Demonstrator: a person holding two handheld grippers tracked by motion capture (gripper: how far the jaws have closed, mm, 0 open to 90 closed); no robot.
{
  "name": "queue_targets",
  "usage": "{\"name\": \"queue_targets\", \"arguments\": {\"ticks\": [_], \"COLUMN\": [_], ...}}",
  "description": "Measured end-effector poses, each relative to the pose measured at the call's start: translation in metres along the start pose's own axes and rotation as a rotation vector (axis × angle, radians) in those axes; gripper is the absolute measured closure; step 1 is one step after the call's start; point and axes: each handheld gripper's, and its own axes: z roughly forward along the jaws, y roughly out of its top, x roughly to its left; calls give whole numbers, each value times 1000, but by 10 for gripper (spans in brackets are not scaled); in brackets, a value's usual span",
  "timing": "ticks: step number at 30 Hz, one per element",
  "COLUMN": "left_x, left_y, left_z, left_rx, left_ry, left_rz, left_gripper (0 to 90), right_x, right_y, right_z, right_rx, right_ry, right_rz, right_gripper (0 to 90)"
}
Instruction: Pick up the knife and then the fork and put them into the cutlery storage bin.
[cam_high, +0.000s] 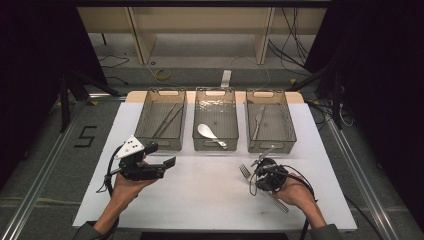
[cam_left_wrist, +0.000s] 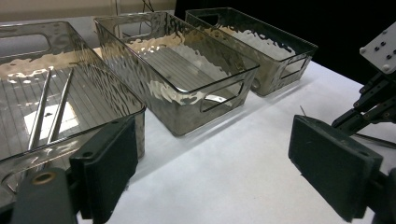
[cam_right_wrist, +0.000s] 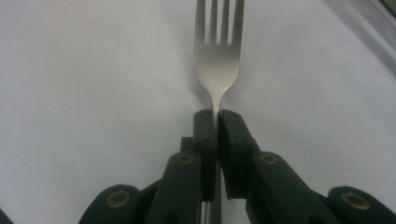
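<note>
A metal fork (cam_right_wrist: 218, 60) lies on the white table sheet (cam_high: 200, 195), tines pointing away from the person. My right gripper (cam_right_wrist: 217, 114) is shut on its neck just below the tines. In the high view the fork (cam_high: 244, 171) sticks out of the right gripper (cam_high: 259, 174) at the front right, its handle running back under the hand. My left gripper (cam_high: 161, 155) hovers at the front left, open, with nothing between its pads (cam_left_wrist: 108, 168). It faces the row of bins.
Three clear bins stand in a row at the back. The left bin (cam_high: 160, 142) holds metal chopsticks (cam_high: 167, 121), the middle bin (cam_high: 215, 145) a white spoon (cam_high: 209, 133), the right bin (cam_high: 272, 146) a knife (cam_high: 258, 120). Bare sheet lies between the hands.
</note>
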Motion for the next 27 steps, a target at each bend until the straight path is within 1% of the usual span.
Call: {"name": "queue_targets", "arguments": {"ticks": [5,6,10,14,17,20,21,23,27], "left_x": [0,0,0,0,1,1,1,1,2], "left_y": [0,0,0,0,0,0,0,0,0], "left_z": [0,0,0,0,0,0,0,0,-1], "left_rx": [0,0,1,2,-3,-3,-3,-2,-2], "left_ry": [1,1,3,4,6,6,6,5,8], "left_rz": [-1,-1,-3,-1,-11,-10,-10,-12,-11], "left_gripper": [152,152,153,152,152,152,152,152,152], "right_x": [-3,-4,-8,-13,-17,-21,-21,-23,-31], "right_y": [-1,-2,-3,-6,-7,-7,-7,-6,-3], "right_z": [-7,-8,-15,-24,-32,-37,-39,-43,-55], "right_rx": [-26,-39,-67,-119,-151,-180,-186,-192,-235], "right_ry": [10,11,33,59,71,88,79,82,73], "right_rz": [9,9,25,52,68,72,77,79,93], "right_gripper": [864,864,865,868,872,875,876,876,879]}}
